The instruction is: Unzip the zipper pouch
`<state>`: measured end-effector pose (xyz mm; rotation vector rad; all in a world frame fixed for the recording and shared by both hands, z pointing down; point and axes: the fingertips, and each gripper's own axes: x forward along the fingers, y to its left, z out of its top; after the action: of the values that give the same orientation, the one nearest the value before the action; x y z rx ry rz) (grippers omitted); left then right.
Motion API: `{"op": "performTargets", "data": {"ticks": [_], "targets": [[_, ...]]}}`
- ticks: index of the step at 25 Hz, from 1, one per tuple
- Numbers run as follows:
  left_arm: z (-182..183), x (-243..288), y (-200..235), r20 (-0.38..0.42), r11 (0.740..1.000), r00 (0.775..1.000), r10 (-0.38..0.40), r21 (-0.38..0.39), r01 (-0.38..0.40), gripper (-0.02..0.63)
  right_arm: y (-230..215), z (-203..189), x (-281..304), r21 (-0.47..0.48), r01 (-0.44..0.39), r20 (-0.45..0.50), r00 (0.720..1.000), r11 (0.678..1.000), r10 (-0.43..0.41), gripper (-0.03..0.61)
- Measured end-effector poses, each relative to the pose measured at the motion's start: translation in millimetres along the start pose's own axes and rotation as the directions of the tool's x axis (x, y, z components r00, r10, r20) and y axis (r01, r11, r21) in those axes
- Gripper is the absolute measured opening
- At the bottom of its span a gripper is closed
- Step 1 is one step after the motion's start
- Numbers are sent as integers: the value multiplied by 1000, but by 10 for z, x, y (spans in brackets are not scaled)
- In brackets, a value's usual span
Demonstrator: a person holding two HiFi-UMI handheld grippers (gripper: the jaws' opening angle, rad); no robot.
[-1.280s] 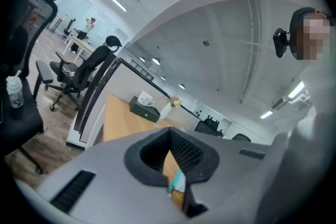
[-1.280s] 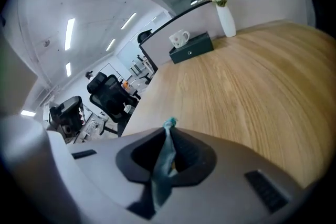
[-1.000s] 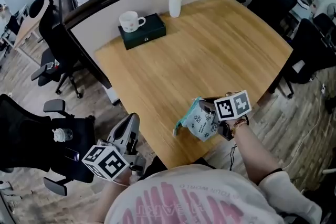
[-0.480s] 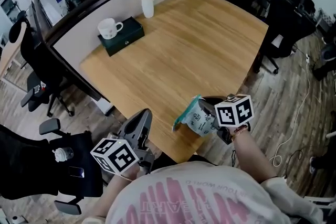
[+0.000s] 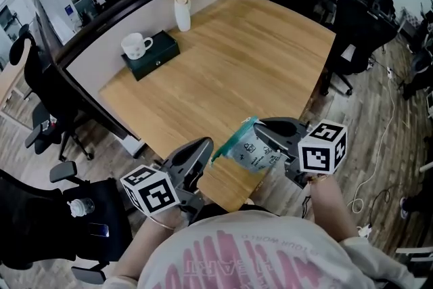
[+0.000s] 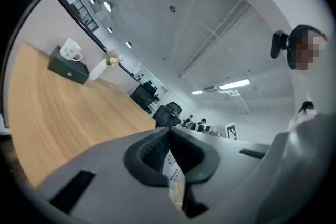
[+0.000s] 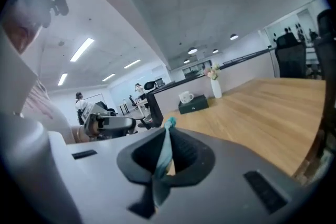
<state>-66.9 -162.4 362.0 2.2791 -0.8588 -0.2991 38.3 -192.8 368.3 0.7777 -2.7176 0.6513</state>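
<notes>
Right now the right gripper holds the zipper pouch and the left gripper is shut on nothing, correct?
No. The left gripper is not empty: the left gripper view shows its jaws shut on a printed edge of the zipper pouch. The right gripper does hold the pouch, as you said.

The jaws of the left gripper [image 5: 205, 147] are closed on a corner of the pouch [image 5: 256, 151]. Those of the right gripper [image 5: 262, 130] are closed on its teal edge. The grippers face each other.

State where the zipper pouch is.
Head view, lower centre: the zipper pouch is clamped between the left gripper and right gripper, over the near edge of the table.
</notes>
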Motion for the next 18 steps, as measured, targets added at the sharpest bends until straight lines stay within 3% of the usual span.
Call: {"op": "performTargets", "data": {"ticks": [3,6,11,18], "targets": [[100,72,-224,-57,990,990,-131,38,133,17,279,232,-104,-131,-88,28,995,987,92,8],[158,119,-416,-128,966,968,-217,116,232,80,517,363,-162,-234,-156,12,987,960,163,8],[174,147,-561,-189,921,949,-252,256,295,101,739,408,-157,-283,-231,-15,971,931,237,9],[120,166,-683,-283,868,908,-309,306,391,120,930,355,-128,-333,-335,-83,942,881,326,8]]}}
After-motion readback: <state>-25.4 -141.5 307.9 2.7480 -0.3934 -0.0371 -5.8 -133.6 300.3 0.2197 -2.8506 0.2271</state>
